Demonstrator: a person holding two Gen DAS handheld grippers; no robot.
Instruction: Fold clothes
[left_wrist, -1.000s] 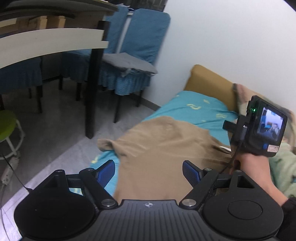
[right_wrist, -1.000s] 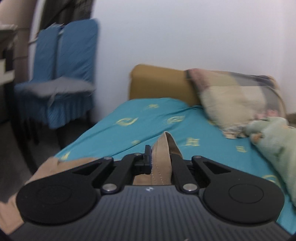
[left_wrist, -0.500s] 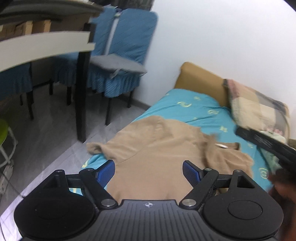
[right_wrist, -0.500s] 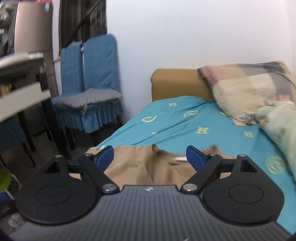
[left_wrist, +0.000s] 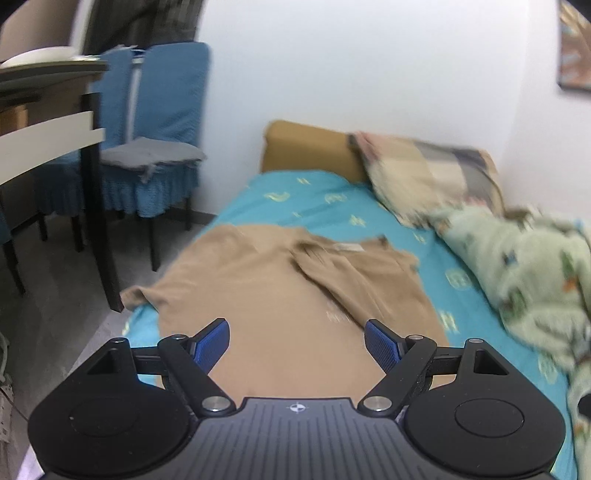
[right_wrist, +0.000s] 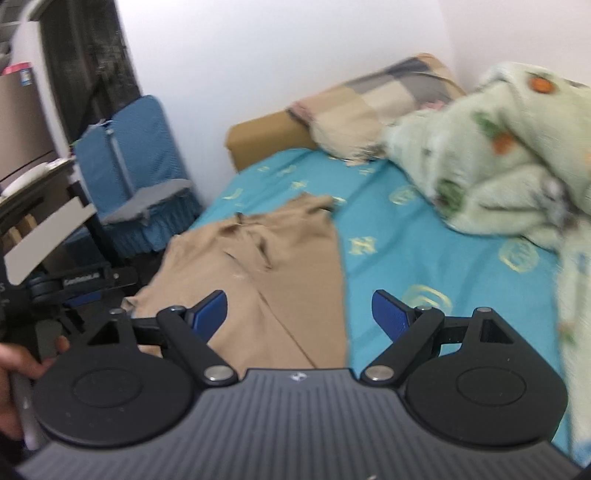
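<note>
Left wrist view: the left gripper is held with jaws apart, empty, over the tan garment spread on the bed. The right gripper is likewise spread wide; beyond lie a blanket and pillow.

Two fisheye cams, one riding on each claw, both looking forward along the fingers and down over the bed. Left wrist view sits near the foot end, aimed up the bed toward the pillow, with the tan garment close under the left claw. Right wrist view hangs further right, tilted, facing across toward the blue chairs, right claw in the foreground. Shared by both: garment, teal sheet, pillow, green blanket, chairs. Left claw body also peeks in at the right view's left edge.
</note>
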